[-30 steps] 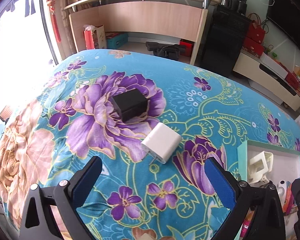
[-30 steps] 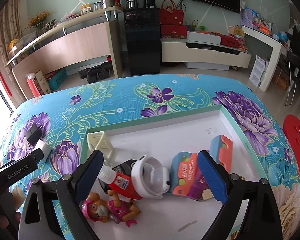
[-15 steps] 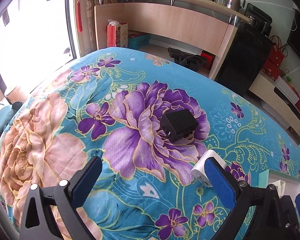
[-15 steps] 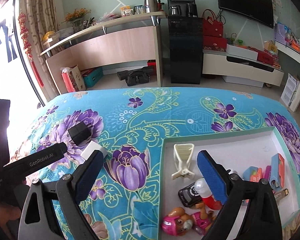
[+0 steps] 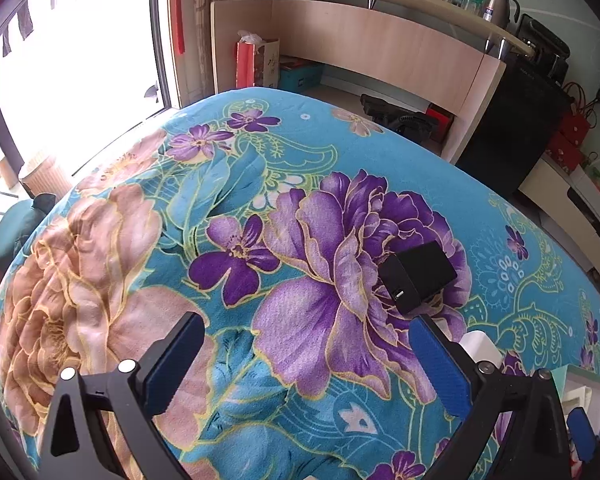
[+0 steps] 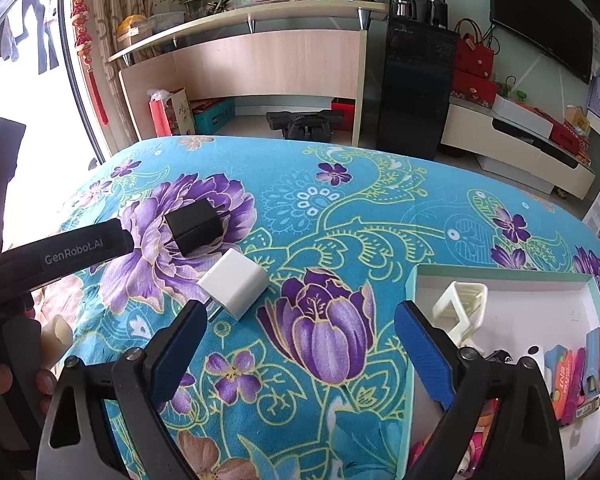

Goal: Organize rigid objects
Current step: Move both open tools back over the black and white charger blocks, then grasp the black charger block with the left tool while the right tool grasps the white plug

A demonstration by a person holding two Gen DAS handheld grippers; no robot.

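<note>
At the far left of the right wrist view, the left tongs are seen from the side, held by a hand whose fingers wrap the handle. In the left wrist view, these tongs are spread wide with nothing between the blue pads, above the floral cloth of the table. A black charger is laid on a large purple flower, and a white charger is set just beside it, nearer the camera, apart from it. In the left wrist view the black charger is seen past the right-hand pad, and the white charger is partly hidden behind that pad. The right tongs are likewise released and empty, poised over a purple tulip. Further right, a white tray with a green rim is placed on the cloth; a cream clip and a cluster of small coloured toys are contained in it.
</note>
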